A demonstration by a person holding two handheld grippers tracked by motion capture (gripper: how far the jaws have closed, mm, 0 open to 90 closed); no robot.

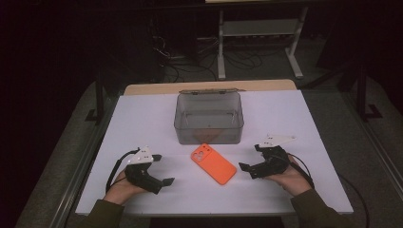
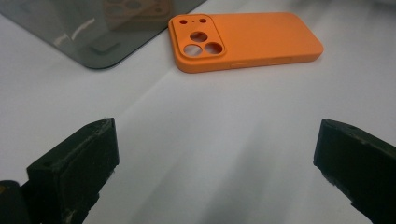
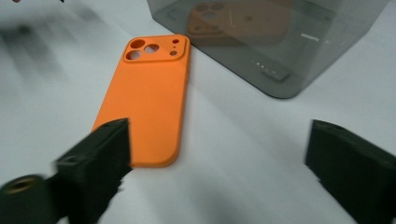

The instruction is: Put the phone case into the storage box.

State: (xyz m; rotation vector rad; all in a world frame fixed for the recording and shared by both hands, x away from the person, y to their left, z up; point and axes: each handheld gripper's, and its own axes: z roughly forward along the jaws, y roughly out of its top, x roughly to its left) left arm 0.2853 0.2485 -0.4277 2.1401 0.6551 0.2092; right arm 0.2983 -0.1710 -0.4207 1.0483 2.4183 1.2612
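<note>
The orange case [image 1: 214, 164] lies flat on the table [image 1: 142, 114], back up, just near of the grey box [image 1: 209, 118]. The right gripper [image 1: 251, 159] and left gripper [image 1: 161, 169] flank it, both released and empty. To lift it well, I'd pinch 1 long edge squarely.

Phone case [image 1: 214, 164]: plain bright orange, no pattern. Box [image 1: 209, 118]: smoky grey, see-through, with an orange reflection of the case on its front wall. Table [image 1: 142, 118]: white top, with a tan strip along the far edge, possibly bare wood. Left gripper [image 1: 161, 170] and right gripper [image 1: 251, 157]: black bodies, each with a pale grey plate on top. Sleeves [image 1: 102, 213]: olive green.
</note>
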